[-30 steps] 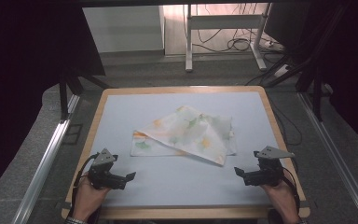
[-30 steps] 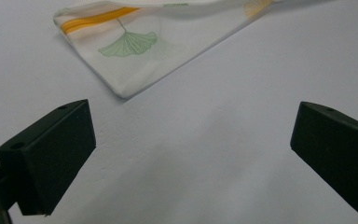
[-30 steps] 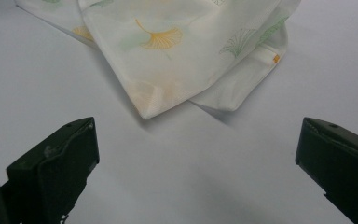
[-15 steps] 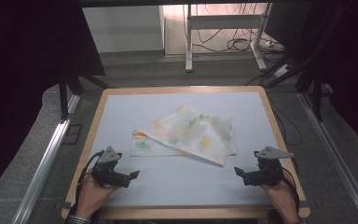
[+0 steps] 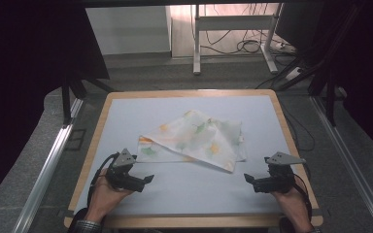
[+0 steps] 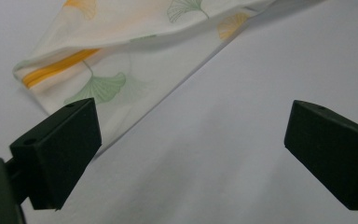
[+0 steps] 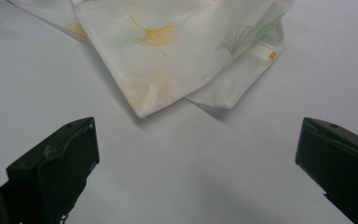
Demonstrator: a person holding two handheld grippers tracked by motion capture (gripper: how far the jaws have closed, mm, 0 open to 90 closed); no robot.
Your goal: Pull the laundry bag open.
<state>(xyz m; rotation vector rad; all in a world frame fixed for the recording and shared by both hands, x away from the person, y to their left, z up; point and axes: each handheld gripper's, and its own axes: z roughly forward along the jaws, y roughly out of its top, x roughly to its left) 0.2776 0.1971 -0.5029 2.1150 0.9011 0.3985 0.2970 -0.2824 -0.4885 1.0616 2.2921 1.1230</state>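
Observation:
A white cloth (image 5: 194, 141) printed with green and orange leaves lies folded and rumpled in the middle of the table (image 5: 184, 104). My left gripper (image 5: 145, 181) is open near the front left, just short of the cloth's left corner (image 6: 74, 79). Toward the front right, my right gripper (image 5: 248, 179) is open too, a little before the cloth's near right corner (image 7: 142, 109). Nothing sits between either pair of jaws.
The table has a pale grey top with a wooden rim (image 5: 279, 114). Metal rails (image 5: 48, 160) run along both sides on the floor. A desk frame with cables (image 5: 233, 29) stands beyond the far edge.
My left gripper has moved forward and to the right, closer to the cloth's left corner. The right gripper has barely shifted. The cloth lies as before.

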